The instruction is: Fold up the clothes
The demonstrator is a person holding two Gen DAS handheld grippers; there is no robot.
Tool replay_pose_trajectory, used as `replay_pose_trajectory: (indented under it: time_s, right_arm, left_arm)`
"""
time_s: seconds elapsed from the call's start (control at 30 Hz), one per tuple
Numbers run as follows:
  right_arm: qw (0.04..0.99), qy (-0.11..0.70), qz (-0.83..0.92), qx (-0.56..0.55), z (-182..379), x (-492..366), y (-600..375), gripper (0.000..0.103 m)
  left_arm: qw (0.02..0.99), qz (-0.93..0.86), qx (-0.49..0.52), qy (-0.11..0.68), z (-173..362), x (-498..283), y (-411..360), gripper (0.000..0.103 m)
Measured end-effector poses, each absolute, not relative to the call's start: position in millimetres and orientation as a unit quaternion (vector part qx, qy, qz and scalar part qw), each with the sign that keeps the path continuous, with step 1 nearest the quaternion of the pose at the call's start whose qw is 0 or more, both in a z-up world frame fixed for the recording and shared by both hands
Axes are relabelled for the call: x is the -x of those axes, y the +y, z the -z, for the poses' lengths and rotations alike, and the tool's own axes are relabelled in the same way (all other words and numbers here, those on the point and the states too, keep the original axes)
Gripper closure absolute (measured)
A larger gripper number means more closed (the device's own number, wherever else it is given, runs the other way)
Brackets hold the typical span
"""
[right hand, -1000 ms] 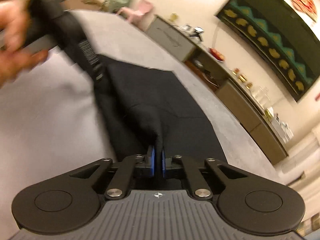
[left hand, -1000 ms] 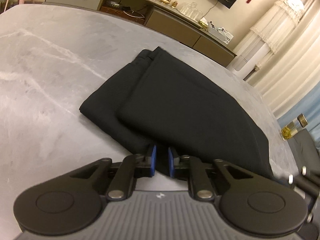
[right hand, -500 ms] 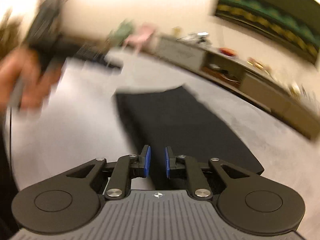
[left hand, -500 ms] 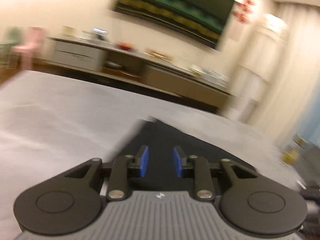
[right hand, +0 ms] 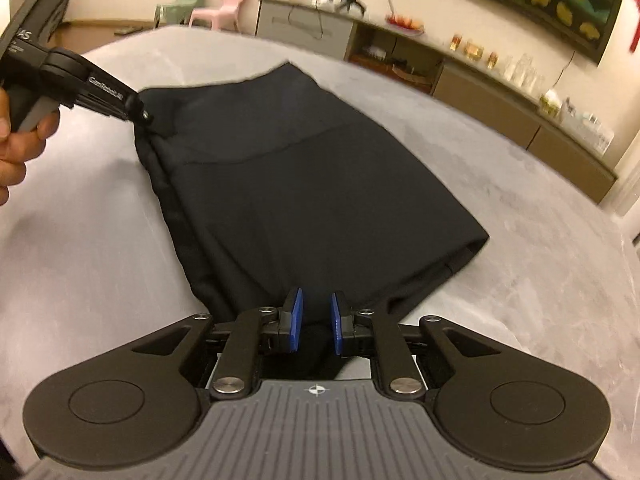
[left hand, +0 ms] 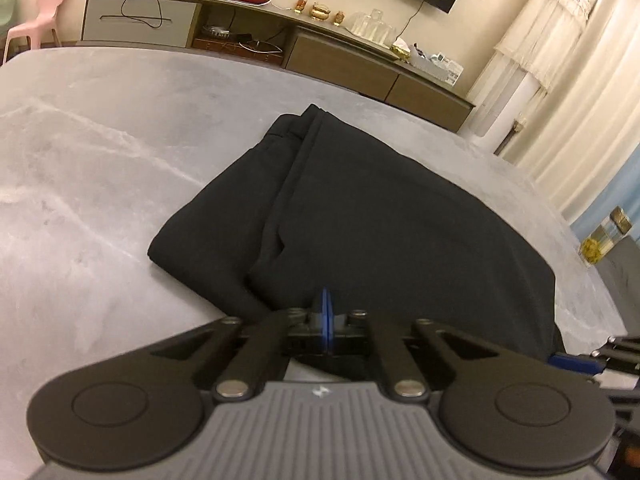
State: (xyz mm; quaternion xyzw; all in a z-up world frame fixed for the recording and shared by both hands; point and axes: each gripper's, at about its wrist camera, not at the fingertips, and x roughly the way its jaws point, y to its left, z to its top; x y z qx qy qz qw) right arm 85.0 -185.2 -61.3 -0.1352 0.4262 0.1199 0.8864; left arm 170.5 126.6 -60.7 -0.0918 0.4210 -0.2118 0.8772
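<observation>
A black garment (left hand: pixel 380 208) (right hand: pixel 300 168) lies folded flat on the grey marble table (left hand: pixel 100 160). My left gripper (left hand: pixel 326 316) is shut, its blue pads pressed together over the garment's near edge, and no cloth shows between them. In the right wrist view the left gripper (right hand: pixel 144 114) touches the garment's left corner, held by a hand (right hand: pixel 16 140). My right gripper (right hand: pixel 316 320) stands open by a narrow gap at the garment's near corner, with dark cloth seen between the pads but not pinched. One of its fingers (left hand: pixel 576 362) shows at the left wrist view's right edge.
A long low sideboard (left hand: pixel 320 52) with small items runs along the far wall. A pink chair (left hand: pixel 36 16) stands at the back left, and white curtains (left hand: pixel 560 60) hang at the right. A glass jar (left hand: pixel 604 236) sits by the table's right edge.
Both grippers let go of the cloth they pinched a second ago. The left one opened, tipped up, then came back down shut. The right one opened and swung sideways; the garment settled flat.
</observation>
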Motion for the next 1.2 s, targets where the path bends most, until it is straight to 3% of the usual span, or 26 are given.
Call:
replay_pose_trajectory:
  time_s: [0.17,0.3,0.37,0.43,0.57,0.7,0.87,1.0,1.2]
  right_arm:
    - [0.909,0.399,-0.063,0.1,26,-101,-217,0.078]
    - [0.902,0.419,-0.071,0.073,41,-158,-223,0.077]
    - [0.899,0.422,-0.069,0.097,53,-181,-224,0.073]
    - [0.898,0.424,-0.05,0.109,58,-205,-229,0.061]
    - [0.895,0.428,0.018,0.122,47,-233,-245,0.061]
    - [0.934,0.35,0.011,0.066,12,-179,-242,0.061]
    - [0.912,0.397,-0.096,0.032,52,-119,-215,0.061]
    - [0.917,0.39,-0.073,0.045,68,-92,-222,0.062]
    - [0.914,0.401,-0.067,0.007,36,-91,-253,0.06]
  left_arm:
    - [0.885,0.197,0.075,0.416,61,-164,115,0.099]
    - [0.885,0.197,0.068,0.417,61,-158,111,0.099]
    - [0.876,0.209,0.08,0.428,61,-156,110,0.099]
    - [0.869,0.229,0.073,0.433,60,-148,104,0.099]
    - [0.877,0.249,0.055,0.408,46,-137,98,0.086]
    - [0.893,0.248,0.073,0.367,30,-142,113,0.084]
    - [0.891,0.199,0.072,0.402,61,-169,119,0.085]
    - [0.892,0.19,0.066,0.405,62,-172,125,0.089]
    - [0.893,0.188,0.084,0.4,50,-165,135,0.086]
